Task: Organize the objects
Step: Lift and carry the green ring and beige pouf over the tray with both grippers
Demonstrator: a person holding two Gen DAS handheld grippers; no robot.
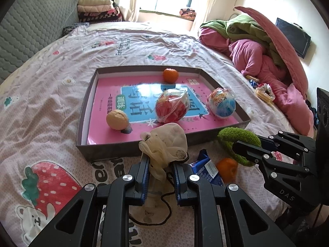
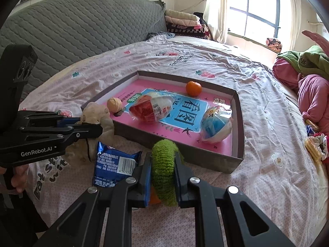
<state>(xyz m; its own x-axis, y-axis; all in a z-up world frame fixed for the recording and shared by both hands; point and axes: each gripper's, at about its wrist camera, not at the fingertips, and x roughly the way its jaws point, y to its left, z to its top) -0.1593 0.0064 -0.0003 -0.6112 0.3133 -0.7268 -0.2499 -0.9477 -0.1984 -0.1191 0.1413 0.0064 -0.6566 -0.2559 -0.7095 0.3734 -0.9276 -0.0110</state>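
Observation:
A shallow grey box [image 1: 107,150] [image 2: 239,111] with a pink book lining its bottom lies on the bed. In it are a tangerine [image 1: 170,75] [image 2: 193,88], a walnut [image 1: 117,119] [image 2: 114,103], a red wrapped ball [image 1: 172,105] [image 2: 151,108] and a blue wrapped ball [image 1: 221,103] [image 2: 216,123]. My left gripper [image 1: 159,159] [image 2: 96,126] is shut on a cream cloth pouch [image 1: 166,142] [image 2: 95,112] just before the box's near wall. My right gripper [image 2: 162,160] [image 1: 236,146] is shut on a green fuzzy ring [image 2: 163,164] [image 1: 238,138].
A blue snack packet [image 1: 205,167] [image 2: 114,164] and a second tangerine [image 1: 227,167] lie on the sheet between the grippers. Pink and green bedding [image 1: 257,47] is piled at the right, with small snacks [image 1: 264,91] beside it. A grey headboard [image 2: 72,26] stands at the left.

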